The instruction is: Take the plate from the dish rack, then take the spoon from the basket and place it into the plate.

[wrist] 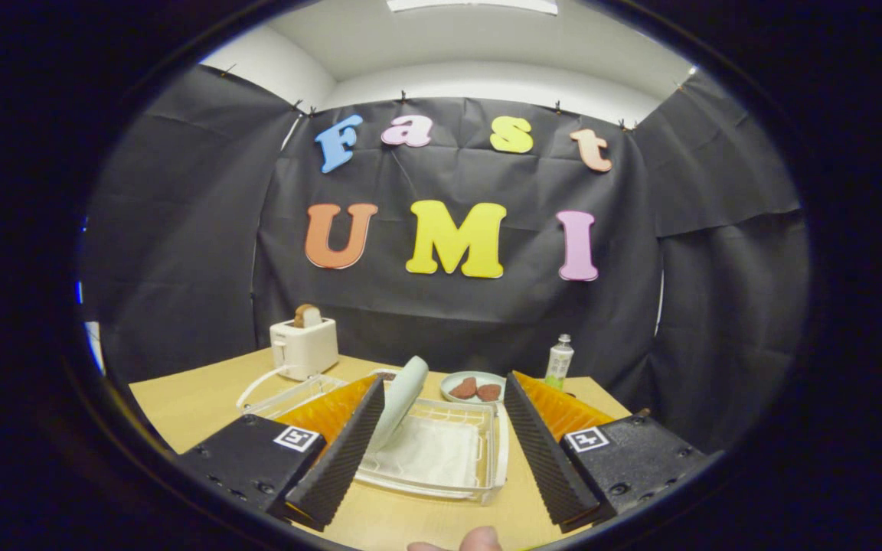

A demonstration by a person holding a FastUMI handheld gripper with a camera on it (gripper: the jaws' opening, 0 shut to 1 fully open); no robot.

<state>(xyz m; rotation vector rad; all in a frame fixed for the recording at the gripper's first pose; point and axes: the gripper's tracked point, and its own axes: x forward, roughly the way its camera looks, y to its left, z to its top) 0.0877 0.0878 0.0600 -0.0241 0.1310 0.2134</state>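
Observation:
A pale green plate point(403, 398) stands tilted on its edge in a clear plastic dish rack point(429, 486) on the wooden table. My gripper point(442, 381) is open, and the rack lies between its two fingers. The plate leans close beside the left finger point(349, 444) without touching the right one. A second clear basket point(288, 394) sits to the left, partly hidden behind the left finger. I cannot make out what lies in it.
A white toaster point(303, 346) with a slice of bread stands at the back left, its cord trailing on the table. Beyond the rack are a small dish point(474, 386) with brown pieces and a small bottle point(560, 360). A person's fingertip point(479, 539) shows below.

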